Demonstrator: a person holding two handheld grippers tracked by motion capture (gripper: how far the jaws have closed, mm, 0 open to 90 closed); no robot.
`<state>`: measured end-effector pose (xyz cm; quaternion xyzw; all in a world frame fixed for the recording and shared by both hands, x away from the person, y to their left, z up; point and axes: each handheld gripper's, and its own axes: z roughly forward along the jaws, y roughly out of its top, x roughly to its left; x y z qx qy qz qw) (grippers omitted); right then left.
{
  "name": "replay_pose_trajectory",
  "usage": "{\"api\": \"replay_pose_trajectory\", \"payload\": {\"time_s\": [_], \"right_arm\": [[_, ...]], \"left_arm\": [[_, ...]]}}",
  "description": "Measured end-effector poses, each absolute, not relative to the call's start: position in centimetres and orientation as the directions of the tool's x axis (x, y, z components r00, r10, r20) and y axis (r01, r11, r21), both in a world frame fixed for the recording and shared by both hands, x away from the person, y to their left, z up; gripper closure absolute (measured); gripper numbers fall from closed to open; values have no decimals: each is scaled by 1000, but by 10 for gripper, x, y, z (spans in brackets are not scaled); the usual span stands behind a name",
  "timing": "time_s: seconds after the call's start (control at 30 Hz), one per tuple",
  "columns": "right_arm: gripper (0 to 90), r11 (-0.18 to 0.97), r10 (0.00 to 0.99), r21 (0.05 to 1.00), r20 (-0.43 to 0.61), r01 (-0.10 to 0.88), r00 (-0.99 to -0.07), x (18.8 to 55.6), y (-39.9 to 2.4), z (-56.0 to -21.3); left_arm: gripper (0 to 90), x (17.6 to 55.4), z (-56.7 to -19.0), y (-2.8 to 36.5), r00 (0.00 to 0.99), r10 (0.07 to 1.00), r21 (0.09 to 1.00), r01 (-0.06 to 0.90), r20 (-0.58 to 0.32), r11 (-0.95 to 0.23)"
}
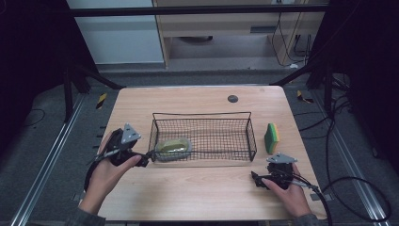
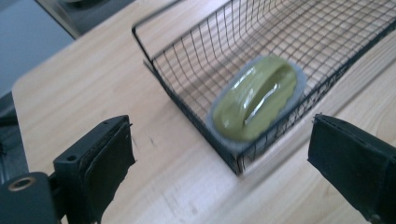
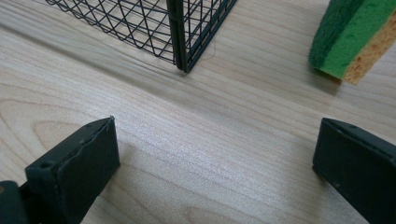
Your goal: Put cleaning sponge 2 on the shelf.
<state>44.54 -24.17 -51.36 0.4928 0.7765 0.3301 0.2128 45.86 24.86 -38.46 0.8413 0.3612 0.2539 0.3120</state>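
Observation:
A black wire basket (image 1: 202, 114) stands in the middle of the wooden table. In its near-left corner lies an olive-green oval object on a pale grey base (image 1: 173, 147) (image 2: 256, 100). My left gripper (image 1: 148, 157) (image 2: 224, 163) is open just outside that corner, jaws wide apart, with nothing between them. A green and yellow sponge (image 1: 271, 138) (image 3: 357, 37) stands on edge to the right of the basket. My right gripper (image 1: 254, 179) (image 3: 215, 163) rests open on the table near the front right, short of the basket's corner (image 3: 180, 35) and the sponge.
A small dark round disc (image 1: 232, 98) sits near the table's far edge. Cables trail on the floor to the right of the table. Bare wood lies in front of the basket between my two hands.

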Motion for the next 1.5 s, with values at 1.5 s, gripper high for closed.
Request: {"api": "replay_pose_trajectory", "payload": {"time_s": [1.5], "right_arm": [[232,261,956,569,-39,780,-291,489,-241,-380]], "left_arm": [[0,457,-509,308,507,861,708,601,19,-370]]}}
